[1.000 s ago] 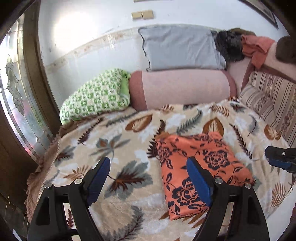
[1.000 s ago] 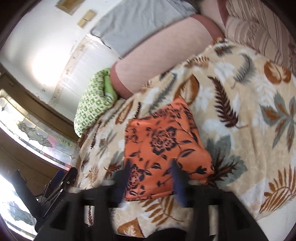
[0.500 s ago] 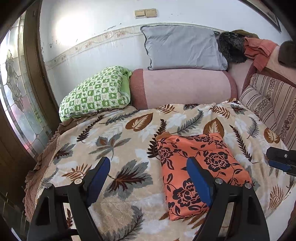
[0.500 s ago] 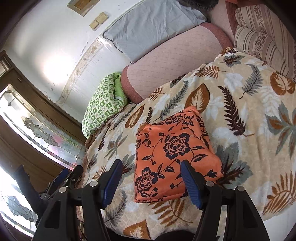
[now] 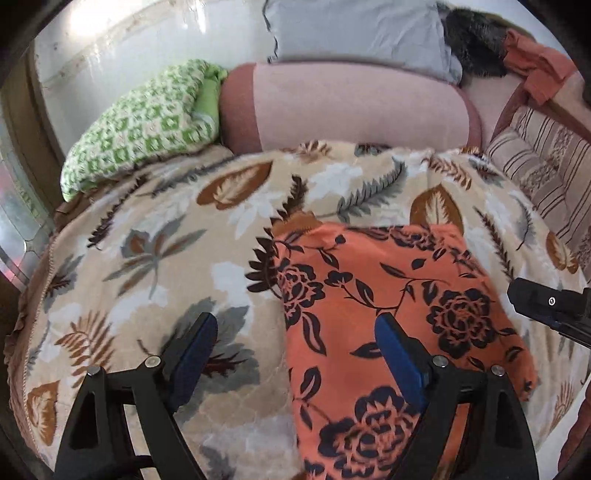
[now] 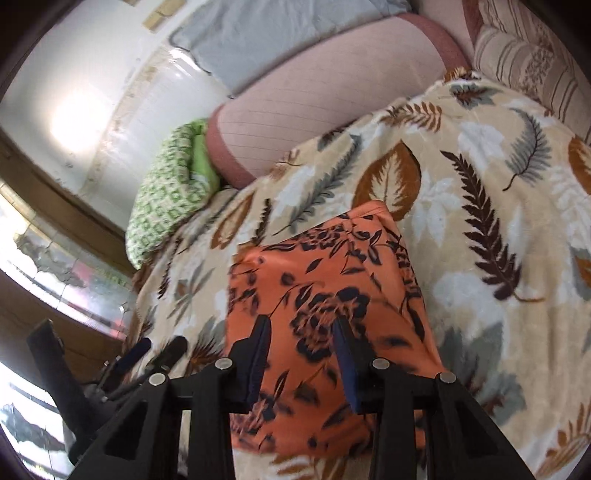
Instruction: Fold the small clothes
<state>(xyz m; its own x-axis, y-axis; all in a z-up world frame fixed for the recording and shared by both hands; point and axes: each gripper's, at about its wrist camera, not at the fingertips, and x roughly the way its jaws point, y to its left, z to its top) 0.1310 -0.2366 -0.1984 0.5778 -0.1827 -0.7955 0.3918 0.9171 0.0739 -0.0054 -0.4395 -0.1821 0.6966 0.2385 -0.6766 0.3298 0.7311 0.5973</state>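
A folded orange garment with dark flowers (image 5: 388, 288) lies flat on the leaf-patterned blanket (image 5: 166, 240). My left gripper (image 5: 295, 321) hangs open and wide just over the garment's left edge, one finger above the blanket, the other above the cloth. The right gripper's black body (image 5: 546, 306) shows at the right edge of that view. In the right wrist view the garment (image 6: 325, 269) fills the middle, and my right gripper (image 6: 302, 322) hovers over its near half. Its jaws are closing, with a gap still between the pads and no cloth pinched. The left gripper (image 6: 155, 350) shows low on the left.
A green checked pillow (image 5: 144, 122), a pink bolster (image 5: 347, 107) and a grey pillow (image 5: 354, 33) line the wall at the back. Striped cushions (image 5: 546, 173) stand at the right. A patterned glass door (image 6: 74, 280) is at the left of the bed.
Both grippers have come down and forward, so the garment looks larger in each view. The right gripper's fingers have drawn much closer together. The left gripper's stay wide.
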